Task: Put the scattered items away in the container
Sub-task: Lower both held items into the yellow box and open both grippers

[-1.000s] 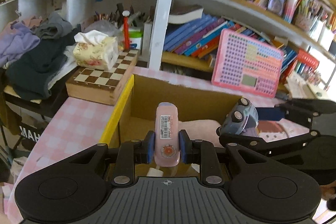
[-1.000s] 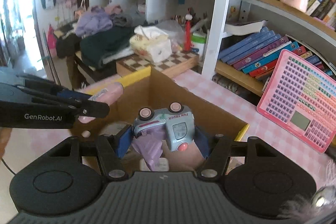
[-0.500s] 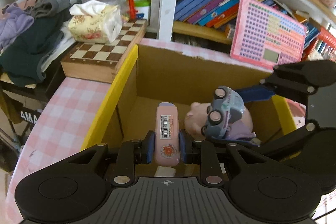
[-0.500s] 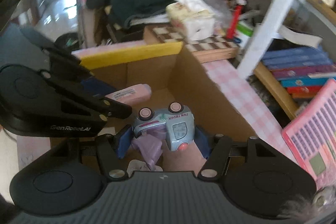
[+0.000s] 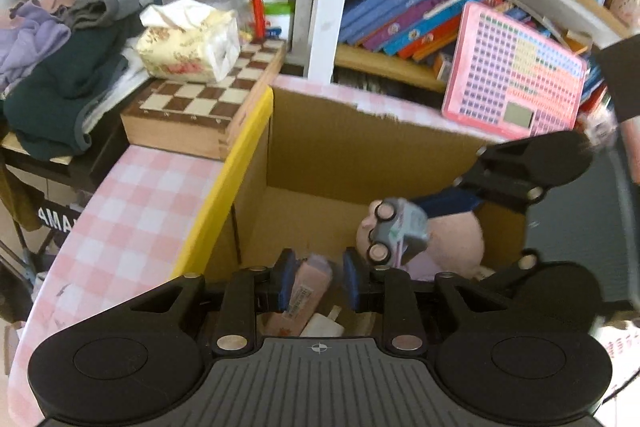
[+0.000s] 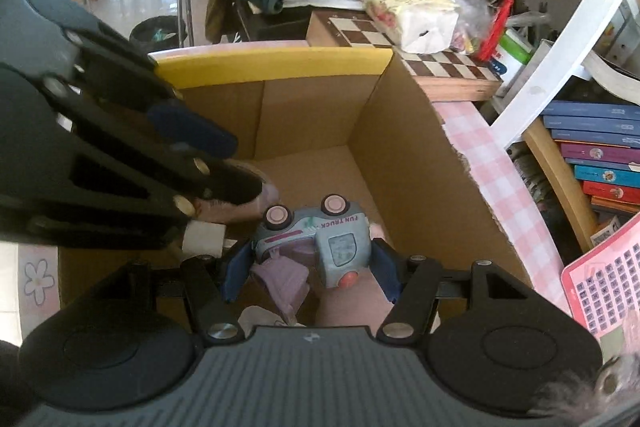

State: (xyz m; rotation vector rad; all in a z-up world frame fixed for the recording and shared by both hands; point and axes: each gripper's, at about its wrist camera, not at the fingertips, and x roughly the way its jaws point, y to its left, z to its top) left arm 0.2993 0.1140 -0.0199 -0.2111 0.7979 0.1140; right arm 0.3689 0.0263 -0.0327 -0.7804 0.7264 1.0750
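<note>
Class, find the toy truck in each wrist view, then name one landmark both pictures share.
Left wrist view: toy truck at right of centre, over the cardboard box, held by the right gripper.
Right wrist view: toy truck at lower centre, between that gripper's pads.
Shared landmark: the chessboard.

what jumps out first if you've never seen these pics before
Two black grippers hang over an open cardboard box with a yellow flap: the right gripper clamps an upside-down toy truck, while the left gripper is opening its jaws around a tilted pink bottle. Behind the box, a pink keypad toy leans against the bookshelf, and a tissue box sits on a chessboard to the left.
</note>
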